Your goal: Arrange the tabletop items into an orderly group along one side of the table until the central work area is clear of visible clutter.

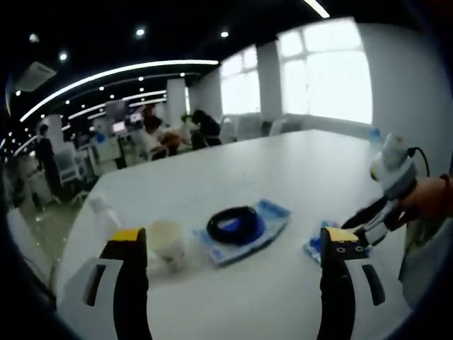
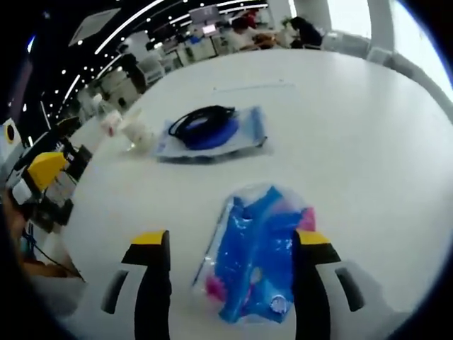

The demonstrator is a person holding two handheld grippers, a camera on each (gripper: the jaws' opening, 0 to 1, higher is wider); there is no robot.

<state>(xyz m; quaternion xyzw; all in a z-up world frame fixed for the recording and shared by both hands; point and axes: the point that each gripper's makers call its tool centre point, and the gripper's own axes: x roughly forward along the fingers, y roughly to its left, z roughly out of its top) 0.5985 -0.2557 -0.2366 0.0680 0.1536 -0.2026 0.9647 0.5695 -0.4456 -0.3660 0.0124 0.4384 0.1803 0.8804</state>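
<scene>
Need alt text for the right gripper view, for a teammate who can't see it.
The right gripper, jaws open, straddles a clear bag of blue and pink items on the white table. Farther off lie a black cable coil on a blue packet and a small cup.

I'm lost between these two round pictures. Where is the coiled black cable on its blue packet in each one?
Left gripper view: the coiled black cable lies on its blue packet at centre, just right of the pale cup.
Right gripper view: the cable sits upper left of centre, beyond the blue plastic bag that lies between this gripper's jaws.
Shared landmark: the pale cup, beside the cable's packet in both views.
</scene>
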